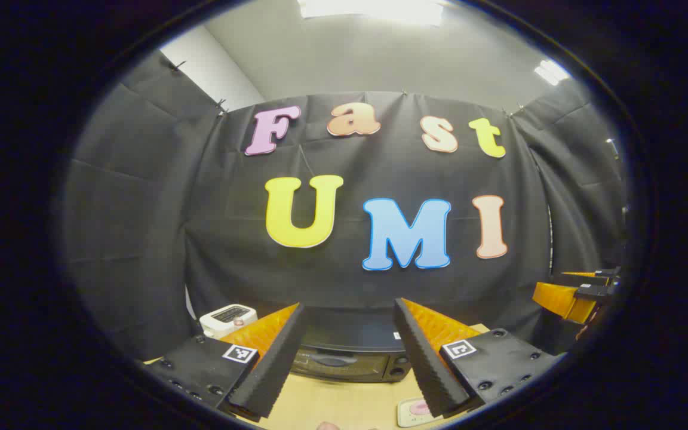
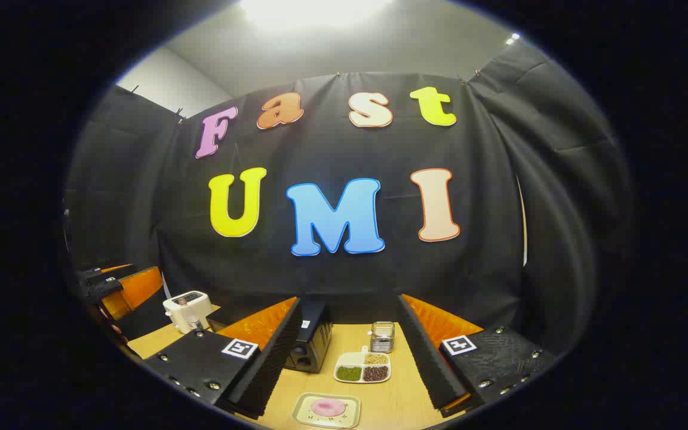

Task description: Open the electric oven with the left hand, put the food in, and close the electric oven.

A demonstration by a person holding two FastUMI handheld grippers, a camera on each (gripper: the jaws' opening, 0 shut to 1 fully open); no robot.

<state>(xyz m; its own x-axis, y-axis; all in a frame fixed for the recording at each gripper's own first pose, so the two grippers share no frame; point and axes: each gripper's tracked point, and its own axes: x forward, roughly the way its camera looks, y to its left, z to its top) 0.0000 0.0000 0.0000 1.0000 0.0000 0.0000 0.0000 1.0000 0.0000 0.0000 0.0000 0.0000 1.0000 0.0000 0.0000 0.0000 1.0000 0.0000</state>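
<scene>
You were at the first step: the oven [image 1: 344,352] was shut, and nothing was held yet. Your left gripper [image 1: 349,358] stood with its fingers wide apart, aimed at the oven door, which sat between them at 6 o'clock in the left gripper view. The next move called for you to lower this gripper to the handle at the top of the door and pull it down.

Your right gripper [image 2: 347,364] was wide too, and empty. In its view the food [image 2: 328,408], pink on a small plate [image 2: 308,418], lay at 6 o'clock, near a tray [image 2: 363,366] of beans, I think. The left gripper view gave the oven's front, the right gripper view its side [image 2: 311,340].
</scene>
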